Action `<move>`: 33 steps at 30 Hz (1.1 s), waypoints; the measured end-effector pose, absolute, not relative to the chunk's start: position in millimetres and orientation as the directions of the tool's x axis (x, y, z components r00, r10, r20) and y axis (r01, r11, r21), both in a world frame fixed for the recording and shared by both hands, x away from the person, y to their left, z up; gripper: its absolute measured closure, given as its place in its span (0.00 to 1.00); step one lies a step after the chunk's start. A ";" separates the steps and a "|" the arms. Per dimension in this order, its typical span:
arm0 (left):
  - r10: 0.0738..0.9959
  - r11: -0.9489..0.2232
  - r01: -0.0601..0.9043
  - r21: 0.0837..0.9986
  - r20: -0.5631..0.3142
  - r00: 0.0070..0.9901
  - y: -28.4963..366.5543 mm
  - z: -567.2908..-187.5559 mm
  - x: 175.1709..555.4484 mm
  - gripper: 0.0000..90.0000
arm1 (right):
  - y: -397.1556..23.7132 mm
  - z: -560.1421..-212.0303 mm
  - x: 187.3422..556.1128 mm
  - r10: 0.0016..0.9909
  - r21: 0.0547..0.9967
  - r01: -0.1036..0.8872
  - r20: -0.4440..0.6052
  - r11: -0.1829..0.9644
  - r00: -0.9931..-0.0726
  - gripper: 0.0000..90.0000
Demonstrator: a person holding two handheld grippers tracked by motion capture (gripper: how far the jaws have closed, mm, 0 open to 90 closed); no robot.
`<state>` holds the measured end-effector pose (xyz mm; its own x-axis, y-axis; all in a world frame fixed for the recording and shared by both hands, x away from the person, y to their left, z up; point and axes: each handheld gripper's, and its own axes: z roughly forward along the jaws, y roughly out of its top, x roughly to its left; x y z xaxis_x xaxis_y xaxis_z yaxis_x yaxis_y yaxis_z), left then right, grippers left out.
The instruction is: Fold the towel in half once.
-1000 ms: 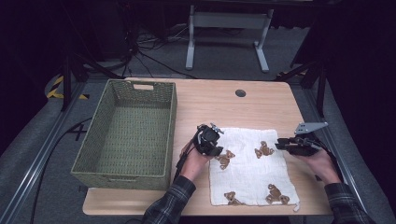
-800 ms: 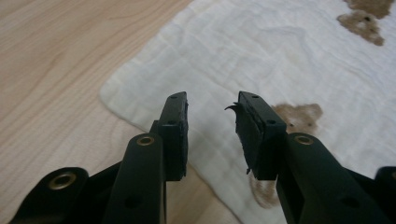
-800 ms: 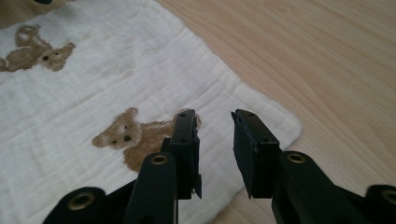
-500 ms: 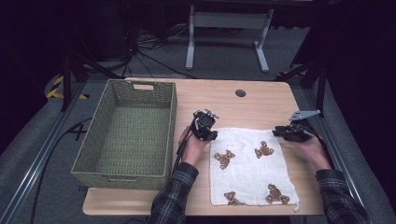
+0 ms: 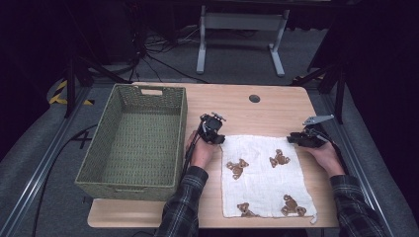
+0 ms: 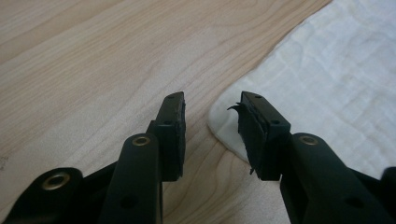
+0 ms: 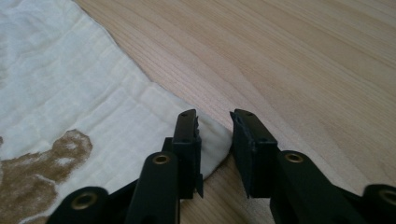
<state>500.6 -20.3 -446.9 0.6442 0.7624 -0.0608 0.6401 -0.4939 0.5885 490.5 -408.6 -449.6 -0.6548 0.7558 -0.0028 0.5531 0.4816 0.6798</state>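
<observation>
Cloth (image 5: 267,177) lies flat on the tabletop (image 5: 276,106), thin, soft, light; best taken at its far corners. Left tongs (image 6: 212,109) and right tongs (image 7: 215,126) stand part open, each astride one corner, gripping nothing.

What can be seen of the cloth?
The cloth is a white, thin, woven-looking square printed with four brown teddy bears. It lies flat and spread on the wooden table, right of the basket. Its two far corners sit at the open jaws of the left gripper and right gripper, not yet pinched.
</observation>
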 end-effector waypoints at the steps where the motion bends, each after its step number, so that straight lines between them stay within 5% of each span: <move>1: 0.760 -0.501 0.643 0.579 -0.061 0.647 -20.3 -447.3 500.6 0.69 | -408.9 -449.7 490.4 0.754 0.679 0.552 -0.003 0.484 -0.657 0.82; 12: 0.757 -0.490 0.637 0.594 -0.072 0.649 -21.8 -448.7 501.3 0.96 | -407.6 -447.4 486.8 0.734 0.680 0.542 0.009 0.493 -0.679 0.96; 33: 0.771 -0.425 0.551 0.718 -0.032 0.636 -16.5 -391.1 475.5 0.98 | -412.6 -399.0 459.0 0.719 0.786 0.419 -0.046 0.454 -0.693 0.97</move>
<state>475.5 -16.5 -391.1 0.6358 0.7712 -0.0323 0.5515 -0.4246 0.7181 459.0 -412.6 -399.0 -0.6933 0.7191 -0.0460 0.4192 0.4545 0.7859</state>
